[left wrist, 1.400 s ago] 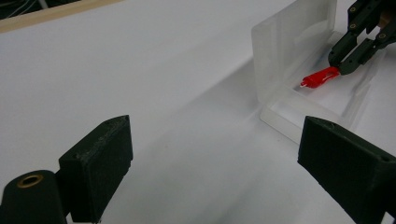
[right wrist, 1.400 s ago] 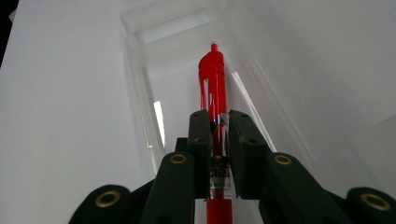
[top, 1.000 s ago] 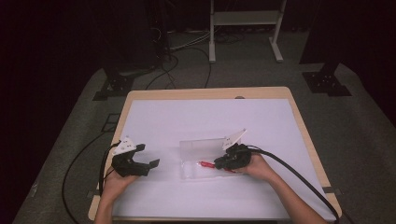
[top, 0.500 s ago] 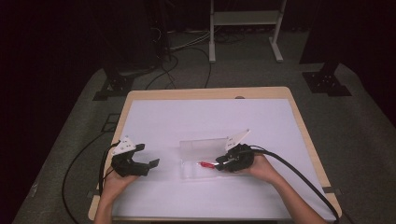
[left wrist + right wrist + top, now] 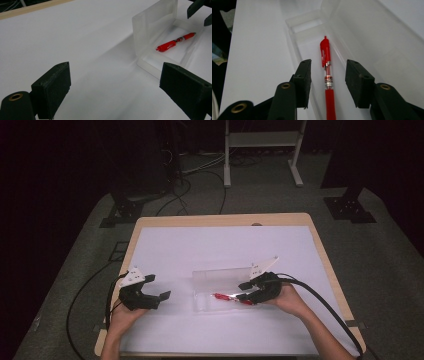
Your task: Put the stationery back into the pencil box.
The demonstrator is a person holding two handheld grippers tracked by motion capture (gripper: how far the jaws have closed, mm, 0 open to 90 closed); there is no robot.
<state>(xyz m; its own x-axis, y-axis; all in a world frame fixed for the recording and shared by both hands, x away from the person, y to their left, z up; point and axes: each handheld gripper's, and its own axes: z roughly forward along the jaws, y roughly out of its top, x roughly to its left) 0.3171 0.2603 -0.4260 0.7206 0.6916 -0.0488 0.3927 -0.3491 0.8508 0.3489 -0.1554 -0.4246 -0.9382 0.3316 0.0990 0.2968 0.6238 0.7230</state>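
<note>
High view: red pen (image 5: 231, 297) lying flat in the tray of a clear plastic case (image 5: 220, 287) with its lid standing open at the far side, on the white table cover (image 5: 210, 250). Right gripper (image 5: 246, 293) over the case's right end, straddling the pen's barrel. Left gripper (image 5: 161, 299) resting well apart to the left, nothing in it.

Left gripper view: jaws spread wide over bare white cover, released, touching nothing; case (image 5: 160, 37) and pen (image 5: 175, 42) beyond, up to the right.

Right gripper view: pads (image 5: 303, 80) set apart, one either side of the pen (image 5: 327, 75), a clear gap on both sides, so open and not gripping. Left pad outside or over the tray's near wall; cannot tell which.

Step in hand, as judged: either about to grasp the pen or just let go of it. If picking, next move calls for lowering both pads inside the tray and closing squarely on the barrel.
</note>
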